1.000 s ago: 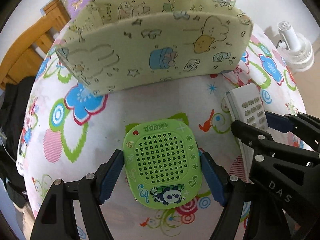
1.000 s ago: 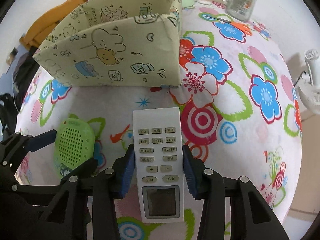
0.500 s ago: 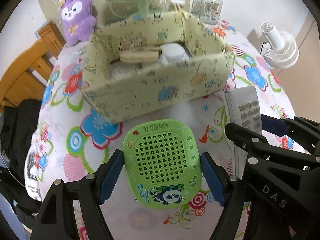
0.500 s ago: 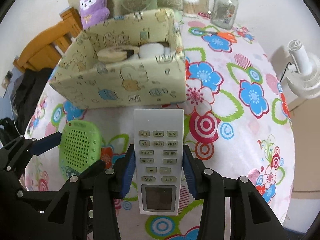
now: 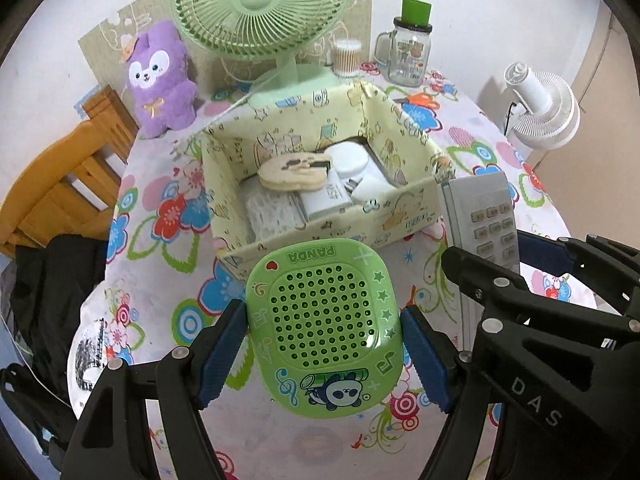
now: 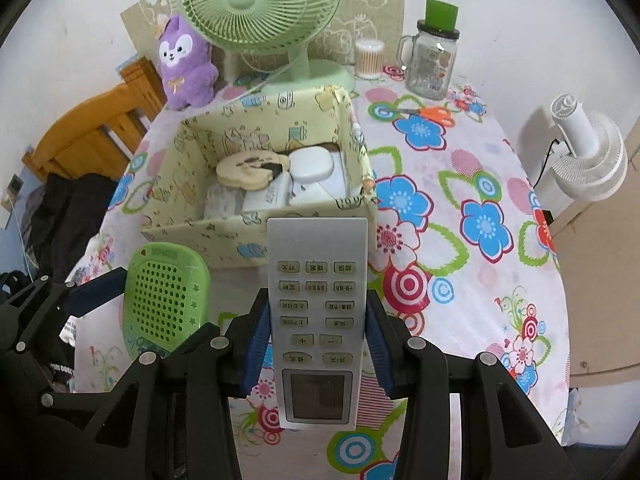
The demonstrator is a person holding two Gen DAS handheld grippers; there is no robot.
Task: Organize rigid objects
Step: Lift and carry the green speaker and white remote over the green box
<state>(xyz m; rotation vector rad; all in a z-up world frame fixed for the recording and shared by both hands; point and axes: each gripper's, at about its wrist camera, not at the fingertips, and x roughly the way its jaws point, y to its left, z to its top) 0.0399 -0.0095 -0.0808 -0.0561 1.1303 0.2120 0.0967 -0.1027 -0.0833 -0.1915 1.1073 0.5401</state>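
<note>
My left gripper [image 5: 322, 354] is shut on a green panda speaker [image 5: 324, 324] and holds it in the air in front of a yellow cartoon-print storage box [image 5: 332, 216]. My right gripper [image 6: 317, 338] is shut on a white remote control [image 6: 316, 308], also lifted, just before the box [image 6: 256, 236]. The box holds a round cookie-shaped item [image 5: 294, 170], white boxes and a white round thing [image 5: 348, 158]. The speaker also shows in the right wrist view [image 6: 166, 300], and the remote in the left wrist view [image 5: 482, 216].
A green desk fan [image 5: 260, 12], a purple plush [image 5: 160, 80], a cotton-swab tub [image 5: 346, 56] and a glass mug jar [image 5: 410, 56] stand behind the box. Orange scissors [image 6: 424, 113] lie on the floral tablecloth [image 6: 460, 240]. A white fan [image 6: 588, 156] stands right; a wooden chair [image 5: 60, 184] left.
Both grippers have risen with the speaker and the remote. The view now looks down into the box, and the fan, plush and jar have come into sight.
</note>
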